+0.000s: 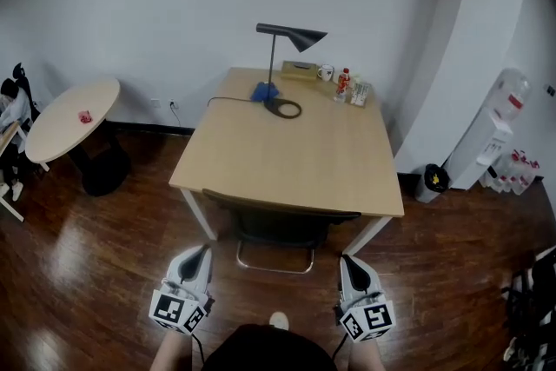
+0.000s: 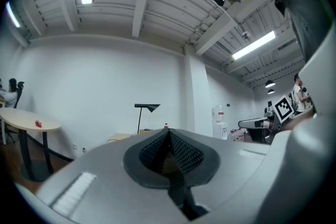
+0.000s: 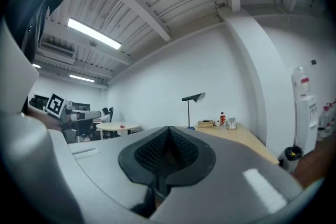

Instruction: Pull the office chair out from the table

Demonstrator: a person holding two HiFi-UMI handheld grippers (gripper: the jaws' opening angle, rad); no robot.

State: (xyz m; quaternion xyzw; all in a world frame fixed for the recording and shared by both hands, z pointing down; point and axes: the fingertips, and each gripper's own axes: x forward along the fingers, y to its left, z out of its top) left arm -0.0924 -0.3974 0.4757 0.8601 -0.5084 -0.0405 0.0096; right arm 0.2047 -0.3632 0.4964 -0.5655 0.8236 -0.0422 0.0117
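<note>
Chair (image 1: 278, 226) is sitting tucked under the near edge of the table (image 1: 295, 152), with its dark backrest facing me. I am holding my left gripper (image 1: 205, 249) and right gripper (image 1: 346, 260) level, 1 toward each end of the backrest, near it but touching nothing. Both grippers are showing jaws pressed together with nothing between them. A lamp (image 1: 282, 56) is standing at the table's far end, and a round table (image 1: 74, 117) is standing well apart on the left.
</note>
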